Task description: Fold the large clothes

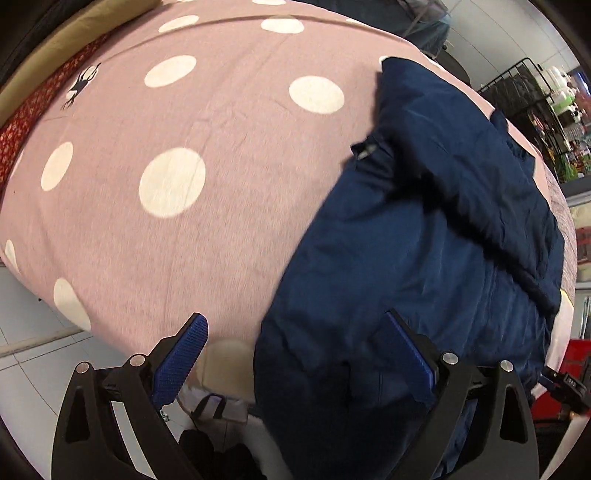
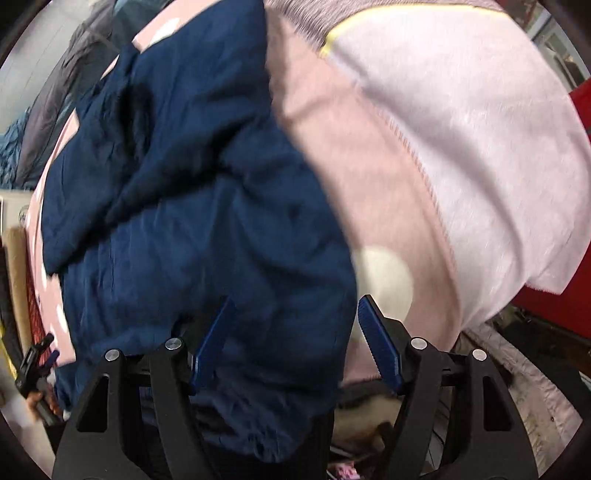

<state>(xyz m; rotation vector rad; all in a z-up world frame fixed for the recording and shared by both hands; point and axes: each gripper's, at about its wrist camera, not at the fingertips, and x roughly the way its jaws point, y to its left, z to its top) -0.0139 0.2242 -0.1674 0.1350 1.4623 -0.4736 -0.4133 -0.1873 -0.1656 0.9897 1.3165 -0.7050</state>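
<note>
Lying rumpled on the polka-dot bedsheet (image 1: 177, 122) near its edge, navy padded jacket (image 1: 424, 266): soft, bulky, slippery-looking, best taken at near hem corners; left gripper (image 1: 295, 354) and right gripper (image 2: 295, 343) both wide open, holding nothing.

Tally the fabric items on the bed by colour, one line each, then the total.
Navy blue: 1, the jacket
Pink with white dots: 1, the bed cover
Pale pink: 1, the blanket
Red patterned: 1, the cloth at the bed's far edge
Tan: 1, the fabric beside it
Total: 5
</note>
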